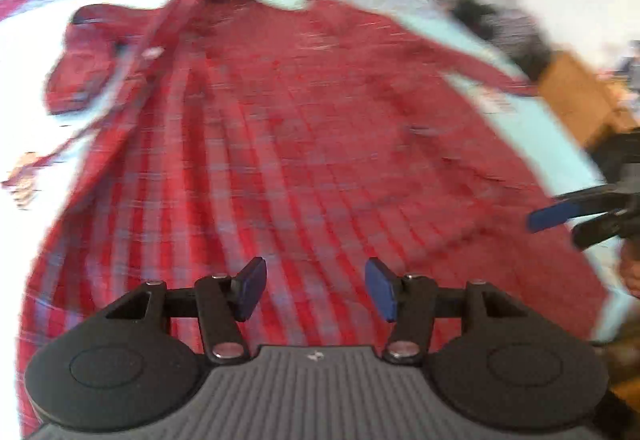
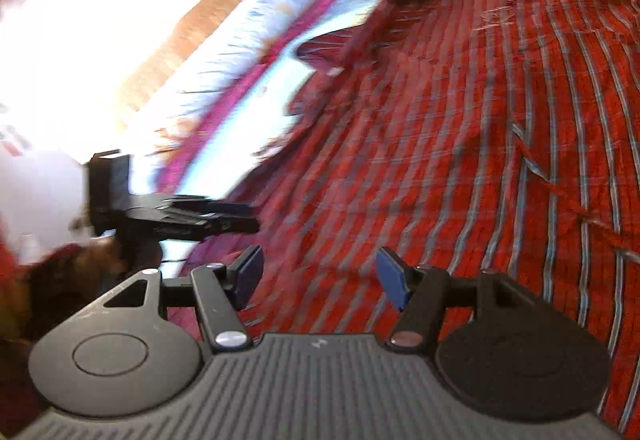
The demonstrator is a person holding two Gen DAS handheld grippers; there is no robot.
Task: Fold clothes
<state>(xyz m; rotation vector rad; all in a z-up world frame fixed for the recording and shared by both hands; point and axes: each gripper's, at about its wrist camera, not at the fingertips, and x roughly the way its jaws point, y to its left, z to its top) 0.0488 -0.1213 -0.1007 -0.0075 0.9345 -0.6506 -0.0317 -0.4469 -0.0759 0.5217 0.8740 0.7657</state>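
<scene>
A red plaid shirt [image 1: 304,144] lies spread flat across a bed [image 1: 532,132] covered in a pale sheet, its collar toward the far edge and one sleeve [image 1: 80,68] folded near the left side. The left gripper [image 1: 316,290] hovers over the shirt's near hem, jaws parted and empty. The right gripper [image 2: 320,280], also parted with nothing between its pads, hangs above the cloth by the bed's right edge. Both views are blurred.
</scene>
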